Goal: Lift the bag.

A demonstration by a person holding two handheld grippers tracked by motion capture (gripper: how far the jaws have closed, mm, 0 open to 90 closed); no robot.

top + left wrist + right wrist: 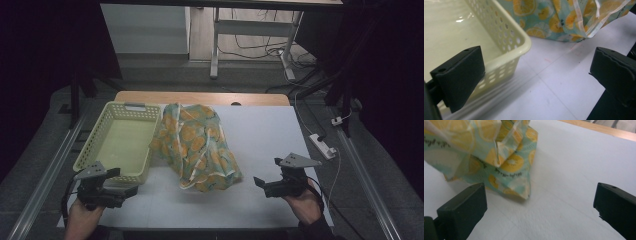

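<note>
Cloth with orange fruit prints (197,146) lies in a bumpy heap in the middle of the white desk (265,145). On the left we see the yellow basket (95,141), with the cloth's edge just beside it. Our left hand-held gripper (125,182) waits near the basket's front corner, jaws spread wide with nothing in them. Our right hand-held gripper (267,182) waits near the cloth's right side, also spread wide. We think we are just starting. Next we need to reach in, pinch the cloth, and lift it toward the basket.
</note>
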